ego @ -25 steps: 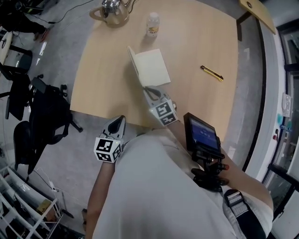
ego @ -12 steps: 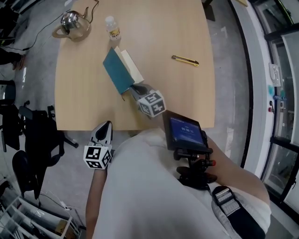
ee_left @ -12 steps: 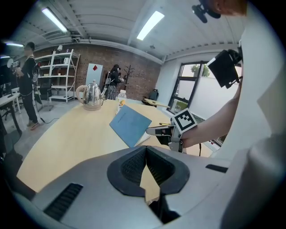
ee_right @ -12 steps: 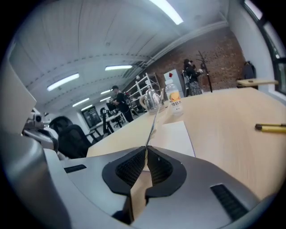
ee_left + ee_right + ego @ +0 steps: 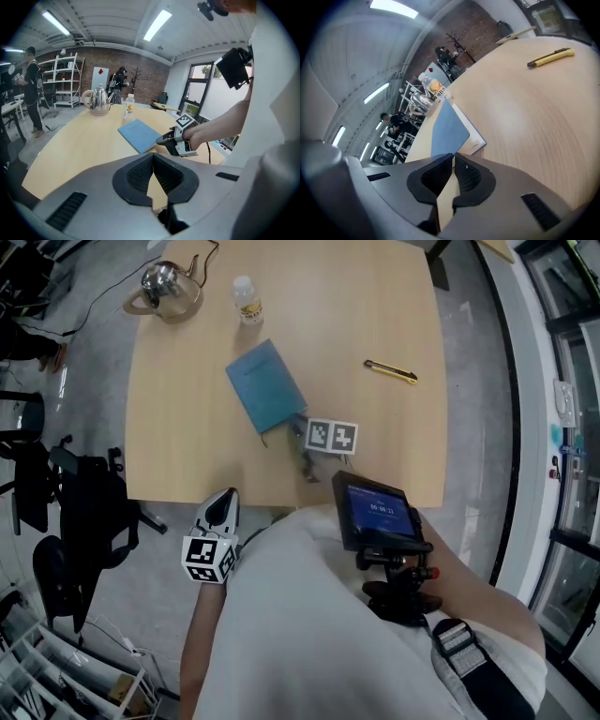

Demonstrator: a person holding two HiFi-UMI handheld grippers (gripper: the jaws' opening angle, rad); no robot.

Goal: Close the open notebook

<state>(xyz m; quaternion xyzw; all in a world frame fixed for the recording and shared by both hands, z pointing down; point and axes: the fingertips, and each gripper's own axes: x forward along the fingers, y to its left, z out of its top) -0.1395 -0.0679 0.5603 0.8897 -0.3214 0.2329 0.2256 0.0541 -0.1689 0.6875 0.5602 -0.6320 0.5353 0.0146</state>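
A blue-covered notebook [image 5: 265,385] lies on the wooden table [image 5: 178,446], its cover folded over the white pages. My right gripper [image 5: 295,423] is at the notebook's near corner. In the right gripper view the blue cover [image 5: 447,126] runs down into the jaws of this gripper [image 5: 453,155], which are shut on its edge, and the pages show just beneath it. In the left gripper view the notebook [image 5: 139,133] looks flat, with the right gripper [image 5: 158,139] at its corner. My left gripper [image 5: 228,495] hangs off the table's near edge, shut and empty [image 5: 153,157].
A metal kettle [image 5: 167,282] and a small bottle [image 5: 247,298] stand at the table's far side. A yellow utility knife [image 5: 391,371] lies to the right of the notebook. A black chair [image 5: 84,502] stands left of the table. A small screen [image 5: 375,512] is mounted at my chest.
The notebook's cover has swung over from open onto the pages. My right gripper rolled and sank with it. The left gripper stayed near the table's edge.
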